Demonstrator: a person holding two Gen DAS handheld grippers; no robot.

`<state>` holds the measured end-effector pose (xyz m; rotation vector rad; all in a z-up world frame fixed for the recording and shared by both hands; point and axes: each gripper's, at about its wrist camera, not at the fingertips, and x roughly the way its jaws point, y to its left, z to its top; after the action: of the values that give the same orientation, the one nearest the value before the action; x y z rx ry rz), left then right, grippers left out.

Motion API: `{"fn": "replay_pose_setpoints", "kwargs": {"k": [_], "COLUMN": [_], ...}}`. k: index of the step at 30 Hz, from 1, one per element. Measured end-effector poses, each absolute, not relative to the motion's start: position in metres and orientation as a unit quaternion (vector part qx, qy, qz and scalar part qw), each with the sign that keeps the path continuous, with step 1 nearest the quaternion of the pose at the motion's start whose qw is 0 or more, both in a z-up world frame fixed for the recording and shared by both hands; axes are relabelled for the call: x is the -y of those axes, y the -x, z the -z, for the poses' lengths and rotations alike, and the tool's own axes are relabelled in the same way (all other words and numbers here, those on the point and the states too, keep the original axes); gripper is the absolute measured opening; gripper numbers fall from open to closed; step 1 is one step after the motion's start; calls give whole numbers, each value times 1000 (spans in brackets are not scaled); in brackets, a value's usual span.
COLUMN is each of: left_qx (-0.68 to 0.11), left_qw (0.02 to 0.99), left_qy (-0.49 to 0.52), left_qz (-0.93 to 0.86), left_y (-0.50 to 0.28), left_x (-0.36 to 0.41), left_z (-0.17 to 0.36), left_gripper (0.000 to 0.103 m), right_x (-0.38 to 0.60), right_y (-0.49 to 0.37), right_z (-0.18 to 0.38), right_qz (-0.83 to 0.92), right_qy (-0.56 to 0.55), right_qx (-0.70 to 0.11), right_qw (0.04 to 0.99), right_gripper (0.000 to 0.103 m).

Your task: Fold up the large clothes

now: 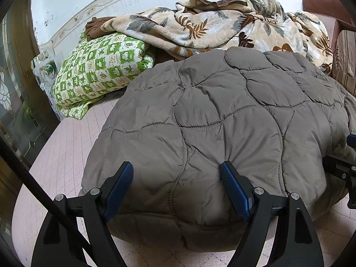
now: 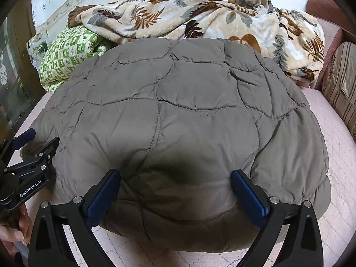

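A grey-brown quilted padded coat (image 1: 222,115) lies folded into a thick bundle on the pink bed sheet (image 1: 64,155); it also fills the right wrist view (image 2: 178,111). My left gripper (image 1: 176,166) is open, its blue pads pressed on top of the coat near its front edge. My right gripper (image 2: 175,174) is open too, its fingers resting on the coat's near edge. The left gripper also shows at the left in the right wrist view (image 2: 33,142), at the coat's left side.
A beige leaf-print blanket (image 1: 222,24) is heaped behind the coat. A green checked quilt (image 1: 100,66) lies at the back left. A striped cushion (image 2: 342,84) and red-brown headboard (image 2: 322,6) are at the right. A glass door (image 1: 13,100) stands at the left.
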<state>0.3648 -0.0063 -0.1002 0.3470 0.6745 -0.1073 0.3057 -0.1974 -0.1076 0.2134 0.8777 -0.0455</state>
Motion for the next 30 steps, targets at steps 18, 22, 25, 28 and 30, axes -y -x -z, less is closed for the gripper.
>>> {"fn": "replay_pose_setpoints", "kwargs": {"k": [18, 22, 25, 28, 30], "left_qx": [-329, -324, -314, -333, -361], "left_qw": [927, 932, 939, 937, 930], "left_qy": [-169, -154, -136, -104, -71], "left_qz": [53, 58, 41, 13, 2], "left_y": [-365, -367, -373, -389, -402], "left_x": [7, 1, -14, -38, -56], "left_z": [99, 92, 80, 78, 81], "left_gripper": [81, 81, 81, 81, 81], "right_x": [199, 213, 234, 264, 278], "right_y": [-304, -298, -292, -287, -286], "right_z": [105, 90, 79, 78, 81], "right_qz": [18, 21, 46, 71, 79], "right_qy": [-109, -126, -149, -191, -215], "right_qx": [-422, -392, -366, -353, -358], "right_qw": [900, 911, 917, 913, 905], "right_gripper": [102, 102, 102, 86, 68]}}
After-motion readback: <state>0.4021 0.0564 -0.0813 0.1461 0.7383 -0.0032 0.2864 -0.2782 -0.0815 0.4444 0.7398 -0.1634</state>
